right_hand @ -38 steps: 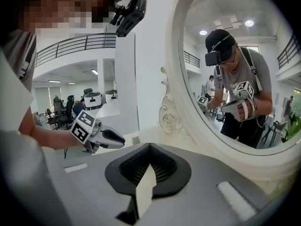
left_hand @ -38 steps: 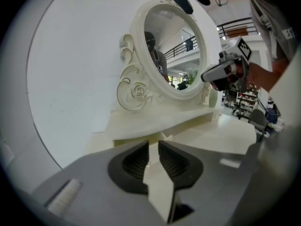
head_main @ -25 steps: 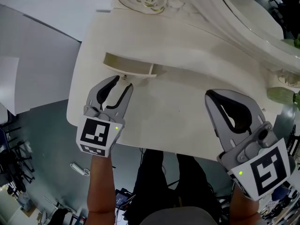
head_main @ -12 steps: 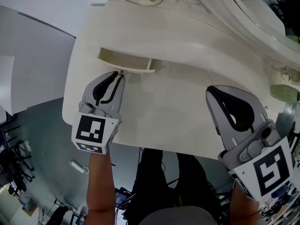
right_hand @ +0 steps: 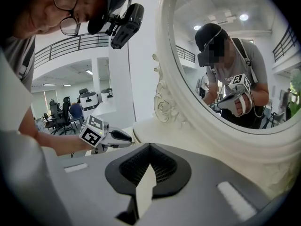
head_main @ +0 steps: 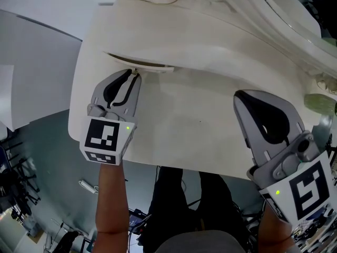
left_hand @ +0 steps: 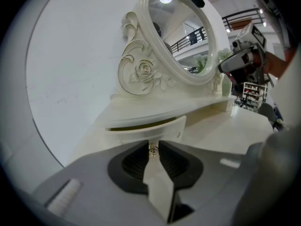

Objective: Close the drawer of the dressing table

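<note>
Now, drawer (head_main: 141, 64): nearly home in the dressing table (head_main: 205, 115). From the head view only a thin dark slit shows under the raised ledge, towards the table's left side.
Knob (left_hand: 153, 149): small and metal, on the drawer front, sitting between the tips of the left gripper (head_main: 134, 75).
Left gripper: jaws easing open, with the pads on either side of the knob and seemingly touching it.
Right gripper (head_main: 240, 97): jaws pressed together with nothing in them, held over the table top well apart from the drawer.
Doing it well: push straight along the drawer's run and keep the force square to the front so it does not skew and bind. With the pinch loosening, pressing the tips against the front should be steadier than relying on the knob. Stop once the front sits flush.
Hard to tell: whether the pads grip the knob firmly or only flank it.
Hidden: the drawer's inside and its runners, covered by the ledge.
Cut off: the mirror (left_hand: 181, 36), its upper part beyond the frame.
</note>
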`<state>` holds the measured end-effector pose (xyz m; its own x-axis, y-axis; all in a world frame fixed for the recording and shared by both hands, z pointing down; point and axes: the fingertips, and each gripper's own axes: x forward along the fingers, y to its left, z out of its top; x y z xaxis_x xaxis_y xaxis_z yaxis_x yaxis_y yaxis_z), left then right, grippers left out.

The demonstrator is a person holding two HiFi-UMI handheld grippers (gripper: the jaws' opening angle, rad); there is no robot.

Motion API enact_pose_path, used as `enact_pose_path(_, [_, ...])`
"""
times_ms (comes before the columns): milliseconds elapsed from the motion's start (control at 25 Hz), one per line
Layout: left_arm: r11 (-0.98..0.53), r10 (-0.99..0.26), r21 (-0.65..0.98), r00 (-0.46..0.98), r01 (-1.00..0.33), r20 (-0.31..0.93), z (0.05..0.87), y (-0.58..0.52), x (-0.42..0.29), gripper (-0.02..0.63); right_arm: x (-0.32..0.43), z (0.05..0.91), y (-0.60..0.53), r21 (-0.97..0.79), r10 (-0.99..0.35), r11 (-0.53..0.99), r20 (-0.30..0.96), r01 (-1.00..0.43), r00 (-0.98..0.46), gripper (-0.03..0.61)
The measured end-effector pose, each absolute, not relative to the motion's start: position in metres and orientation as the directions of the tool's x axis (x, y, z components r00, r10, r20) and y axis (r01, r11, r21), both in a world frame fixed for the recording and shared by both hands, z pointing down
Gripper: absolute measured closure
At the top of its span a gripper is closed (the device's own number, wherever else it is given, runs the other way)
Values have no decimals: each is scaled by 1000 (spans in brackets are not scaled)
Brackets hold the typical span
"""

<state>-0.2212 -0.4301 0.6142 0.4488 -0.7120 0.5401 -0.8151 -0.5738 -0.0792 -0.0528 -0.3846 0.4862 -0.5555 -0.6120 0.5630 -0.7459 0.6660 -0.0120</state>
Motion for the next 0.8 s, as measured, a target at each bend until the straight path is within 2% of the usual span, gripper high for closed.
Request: enact_pose_path(800, [-619,-683,-96,474,-780,556,614,-453,-204,514,-51,474,-400,-7,-624,666,543,-746,-562,577])
